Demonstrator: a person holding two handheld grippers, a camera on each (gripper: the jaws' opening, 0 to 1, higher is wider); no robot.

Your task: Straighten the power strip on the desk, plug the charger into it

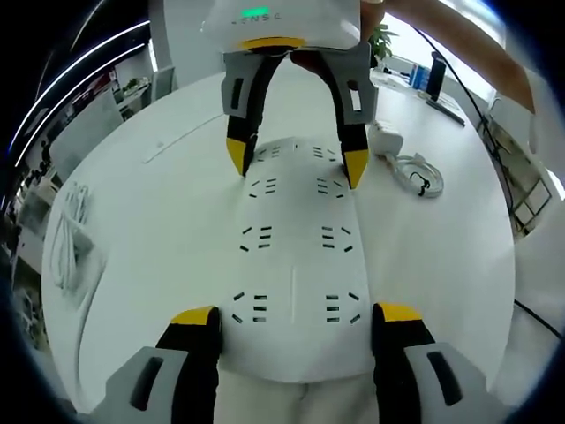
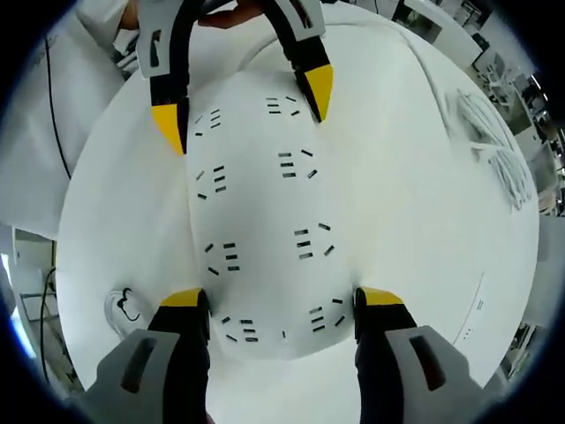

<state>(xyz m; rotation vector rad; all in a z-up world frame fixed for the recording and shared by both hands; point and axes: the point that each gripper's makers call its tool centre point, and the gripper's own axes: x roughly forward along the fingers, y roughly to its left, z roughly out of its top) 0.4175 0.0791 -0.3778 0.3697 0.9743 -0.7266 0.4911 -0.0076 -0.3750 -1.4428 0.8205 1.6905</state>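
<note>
A: So, where is the power strip [image 1: 296, 256]?

B: Flat on the white desk [image 1: 159, 194], between the two grippers, which face each other from its two short ends.

A: How does the left gripper [image 1: 296, 318] sit?

B: It reaches in low along the desk. In the left gripper view its yellow-tipped jaws stand wide apart, one on each side of the strip's near end, with the strip's end lying between them. Whether the tips press on its sides, I cannot tell.

A: And the right gripper [image 2: 282, 302]?

B: Much the same at the other end. In the right gripper view its jaws are spread on either side of that end of the strip [image 2: 265, 230]. From the left gripper view it comes down from above, tips [image 1: 238, 157] at the far corners of the strip, touching or just beside them.

A: The charger?

B: A white charger [image 1: 387, 140] lies on the desk to the right of the strip's far end, apart from it, with its coiled white cable [image 1: 420, 174] just beside it. Another bundle of white cable [image 1: 69, 237] lies well apart, near the desk's left edge.
</note>
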